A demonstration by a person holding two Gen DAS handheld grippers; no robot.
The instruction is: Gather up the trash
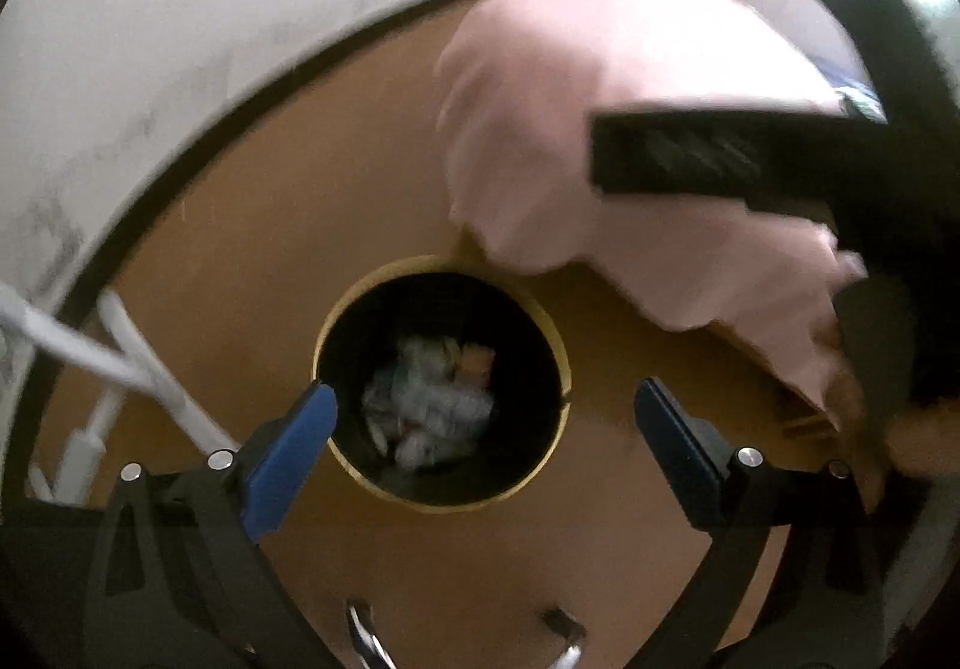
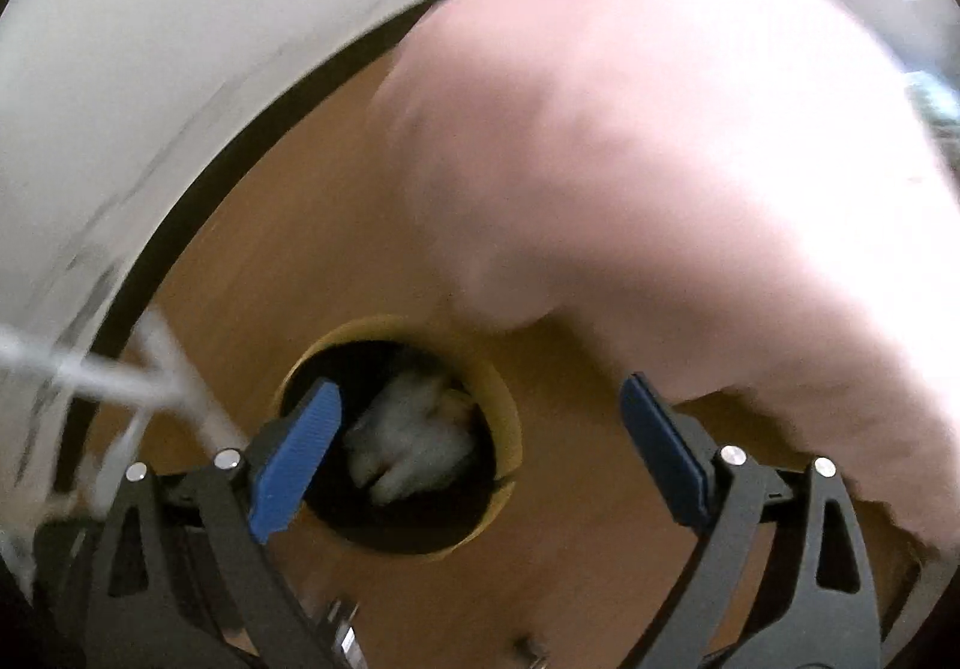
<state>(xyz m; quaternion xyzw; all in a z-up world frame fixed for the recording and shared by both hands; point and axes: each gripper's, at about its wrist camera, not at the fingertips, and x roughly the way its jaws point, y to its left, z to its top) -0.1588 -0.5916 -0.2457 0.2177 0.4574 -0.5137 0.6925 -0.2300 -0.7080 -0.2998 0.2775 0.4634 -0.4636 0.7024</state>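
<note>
A round trash bin with a yellow rim and a black inside stands on the brown floor below me. Crumpled pale trash lies at its bottom. It also shows in the right wrist view, rim and trash. My left gripper is open and empty above the bin's mouth. My right gripper is open and empty, also above the bin. In the left wrist view a black finger of the right gripper crosses the upper right.
A pink cloth hangs at the right, close over the bin; it fills the right of the right wrist view. White cables lie on the floor at the left by the white wall.
</note>
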